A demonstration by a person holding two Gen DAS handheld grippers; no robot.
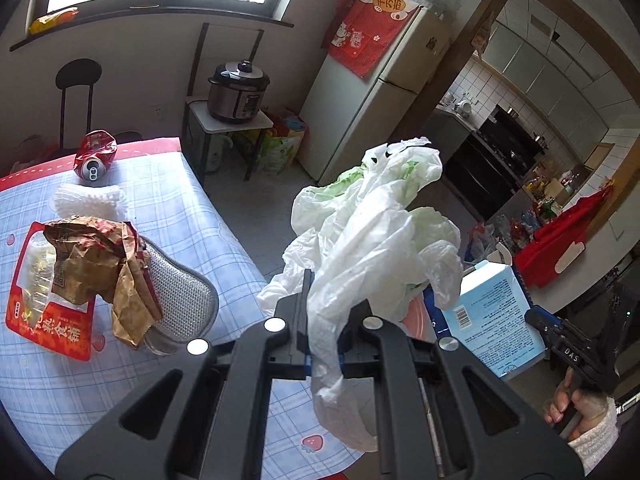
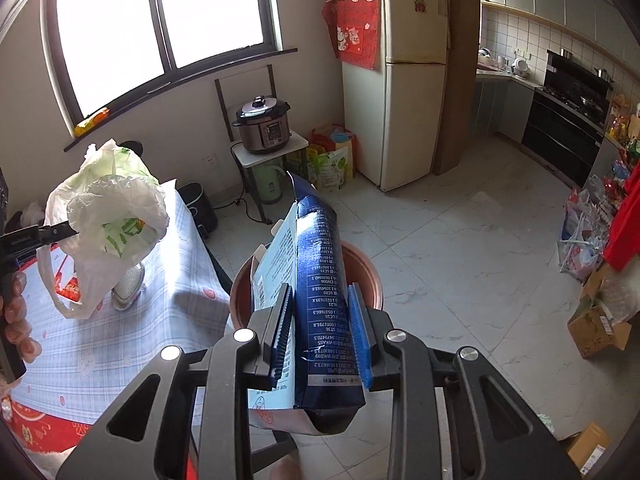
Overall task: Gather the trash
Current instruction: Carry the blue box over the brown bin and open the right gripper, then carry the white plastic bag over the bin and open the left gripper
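Observation:
My left gripper (image 1: 334, 294) is shut on a crumpled white plastic bag (image 1: 372, 224), held above the table's right edge; the bag also shows in the right wrist view (image 2: 108, 220). My right gripper (image 2: 320, 300) is shut on a flattened blue and white carton (image 2: 316, 280), held over a reddish-brown bin (image 2: 364, 272) on the floor. The carton (image 1: 494, 320) and the right gripper (image 1: 568, 344) also show in the left wrist view. On the table (image 1: 180, 208) lie a crushed red can (image 1: 95, 155), white foam netting (image 1: 90, 200), a brown paper bag (image 1: 96, 268) and a red snack packet (image 1: 48, 320).
A metal mesh item (image 1: 180, 300) lies beside the paper bag. A pressure cooker (image 2: 264, 124) stands on a small stand by the wall, next to a fridge (image 2: 404, 100). Bags and cardboard boxes (image 2: 596, 320) line the right side of the tiled floor.

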